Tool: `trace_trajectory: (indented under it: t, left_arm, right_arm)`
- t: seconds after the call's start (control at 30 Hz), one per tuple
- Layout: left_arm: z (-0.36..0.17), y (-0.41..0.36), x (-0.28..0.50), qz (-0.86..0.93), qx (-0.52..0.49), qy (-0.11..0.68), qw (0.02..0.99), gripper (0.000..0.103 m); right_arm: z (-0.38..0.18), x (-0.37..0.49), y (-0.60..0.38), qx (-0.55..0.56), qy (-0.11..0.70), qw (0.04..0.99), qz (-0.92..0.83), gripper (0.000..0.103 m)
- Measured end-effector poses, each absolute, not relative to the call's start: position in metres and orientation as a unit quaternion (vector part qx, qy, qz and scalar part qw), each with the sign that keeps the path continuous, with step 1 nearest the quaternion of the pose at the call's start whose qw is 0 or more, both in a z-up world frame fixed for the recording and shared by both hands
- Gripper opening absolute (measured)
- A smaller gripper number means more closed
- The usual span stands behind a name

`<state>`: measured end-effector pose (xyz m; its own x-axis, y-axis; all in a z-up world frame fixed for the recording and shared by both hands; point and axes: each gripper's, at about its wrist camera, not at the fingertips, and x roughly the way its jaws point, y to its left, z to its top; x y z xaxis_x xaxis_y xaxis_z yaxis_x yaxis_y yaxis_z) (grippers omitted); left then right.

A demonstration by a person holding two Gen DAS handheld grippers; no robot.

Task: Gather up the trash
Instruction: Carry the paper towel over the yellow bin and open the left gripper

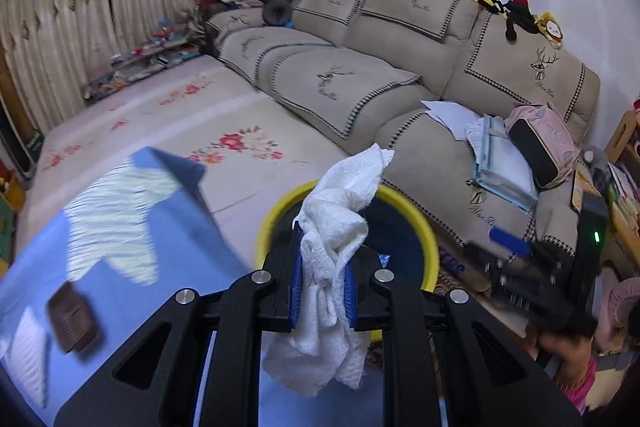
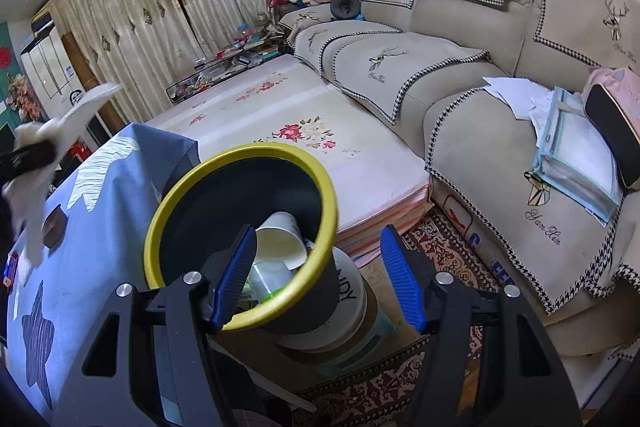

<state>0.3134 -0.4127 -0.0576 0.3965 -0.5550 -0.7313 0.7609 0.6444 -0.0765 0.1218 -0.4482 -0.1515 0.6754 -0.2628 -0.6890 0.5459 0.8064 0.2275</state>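
Your left gripper point(image 1: 322, 291) has its jaws clenched on a crumpled white paper towel point(image 1: 336, 239), pinched low so the loose top flops forward and the tail hangs beneath; that grip keeps the wad together for a clean drop. The yellow-rimmed bin point(image 1: 416, 215) sits directly behind the towel, from about twelve to two o'clock of the jaws, so you appear to be lining the towel up with its mouth; I judge the release is the step in hand, not yet done. Your right gripper point(image 2: 318, 275) has its jaws released and holds nothing; it points down at the same bin point(image 2: 240, 151), which lies at about eleven o'clock of it, with a paper cup point(image 2: 280, 239) and other scraps already inside, which suggests part of the collecting is finished. The blue tabletop point(image 2: 100, 227) lies at nine o'clock, beside the bin; a small brown object point(image 2: 54, 225) rests on it, possibly further trash, though I cannot tell what it is.
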Motion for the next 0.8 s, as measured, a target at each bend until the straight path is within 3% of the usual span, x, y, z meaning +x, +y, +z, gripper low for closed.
trace_trajectory:
  t: [0.23, 0.53, 0.63, 0.7, 0.8]
  left_arm:
    - [-0.095, -0.487, 0.334, -0.395, 0.153, 0.408, 0.809, 0.018]
    - [-0.135, -0.515, 0.356, -0.377, 0.150, 0.440, 0.801, 0.020]
    - [-0.138, -0.516, 0.360, -0.369, 0.148, 0.438, 0.806, 0.039]
    - [-0.137, -0.511, 0.360, -0.362, 0.150, 0.433, 0.812, 0.062]
    - [-0.129, -0.497, 0.359, -0.357, 0.148, 0.425, 0.819, 0.067]
  right_arm:
    - [-0.162, 0.112, -0.466, 0.231, 0.334, 0.884, -0.232, 0.061]
    - [-0.170, 0.110, -0.475, 0.242, 0.339, 0.879, -0.233, 0.061]
    - [-0.169, 0.111, -0.474, 0.241, 0.339, 0.880, -0.230, 0.061]
    - [-0.168, 0.111, -0.470, 0.238, 0.340, 0.881, -0.228, 0.062]
    - [-0.167, 0.113, -0.466, 0.235, 0.341, 0.882, -0.226, 0.062]
